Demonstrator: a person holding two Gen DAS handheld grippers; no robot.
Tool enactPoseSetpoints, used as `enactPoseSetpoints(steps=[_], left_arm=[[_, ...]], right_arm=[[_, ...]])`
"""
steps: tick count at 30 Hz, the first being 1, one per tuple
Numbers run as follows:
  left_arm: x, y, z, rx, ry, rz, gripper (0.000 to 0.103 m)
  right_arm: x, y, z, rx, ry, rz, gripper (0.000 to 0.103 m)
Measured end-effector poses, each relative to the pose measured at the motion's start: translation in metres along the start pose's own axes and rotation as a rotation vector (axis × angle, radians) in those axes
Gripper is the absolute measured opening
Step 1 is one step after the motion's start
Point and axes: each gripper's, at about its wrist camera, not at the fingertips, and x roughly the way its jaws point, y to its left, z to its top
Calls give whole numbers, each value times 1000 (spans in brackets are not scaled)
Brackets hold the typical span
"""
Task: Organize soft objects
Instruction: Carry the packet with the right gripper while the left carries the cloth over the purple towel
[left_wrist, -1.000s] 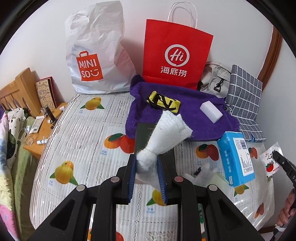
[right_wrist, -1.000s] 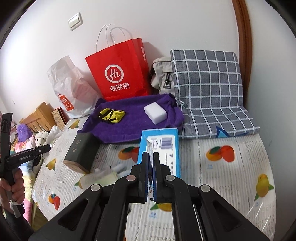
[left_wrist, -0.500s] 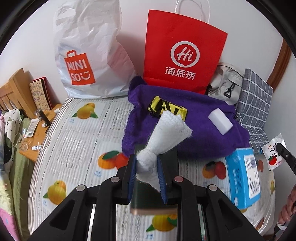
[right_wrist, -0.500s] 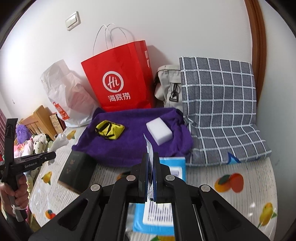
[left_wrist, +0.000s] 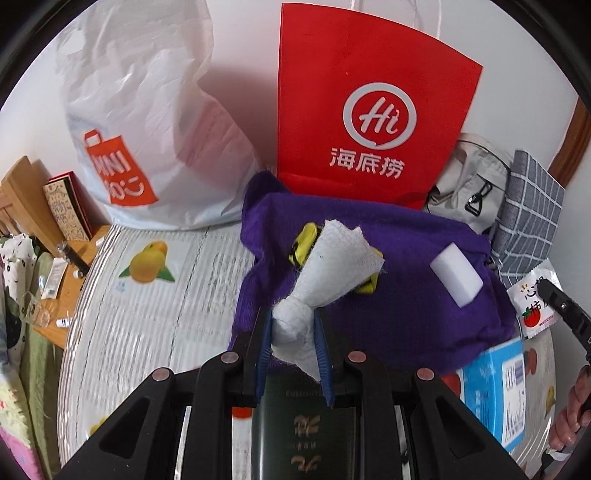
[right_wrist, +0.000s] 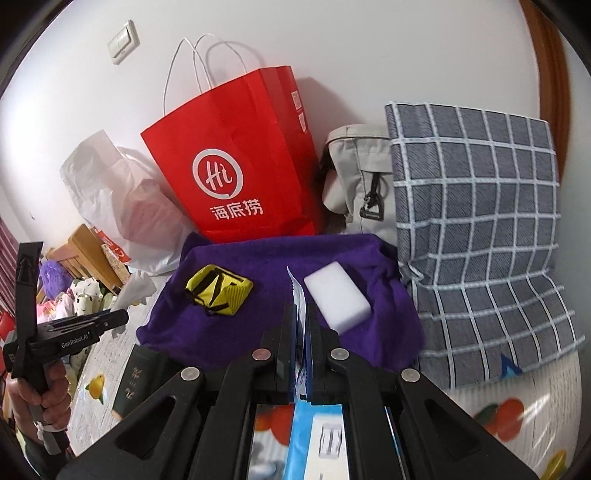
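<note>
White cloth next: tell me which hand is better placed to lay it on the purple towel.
Left. Its tool is already shut on the white cloth, right at the purple towel. The right tool is busy pinching a thin packet, so it probably cannot help.

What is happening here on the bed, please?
A person is sorting soft things with a claw in each hand. The left claw is shut on a bunched white cloth and holds it over the purple towel. The right claw pinches a thin tomato-print packet. A yellow pouch and a white sponge block already lie on the towel.
</note>
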Motion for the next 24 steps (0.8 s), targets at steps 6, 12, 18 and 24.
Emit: enactPoseSetpoints(steps=[6, 12, 18, 24], left_arm=[[27, 4, 8, -23, 44, 15, 22], [53, 7, 8, -32, 86, 14, 22], [72, 5, 5, -47, 125, 8, 22], [87, 5, 1, -52, 148, 7, 22]], right_arm=[[32, -2, 9, 0, 46, 35, 4], [69, -2, 2, -20, 138, 56, 4], [85, -4, -2, -17, 195, 90, 5], [97, -6, -7, -10, 223, 79, 5]])
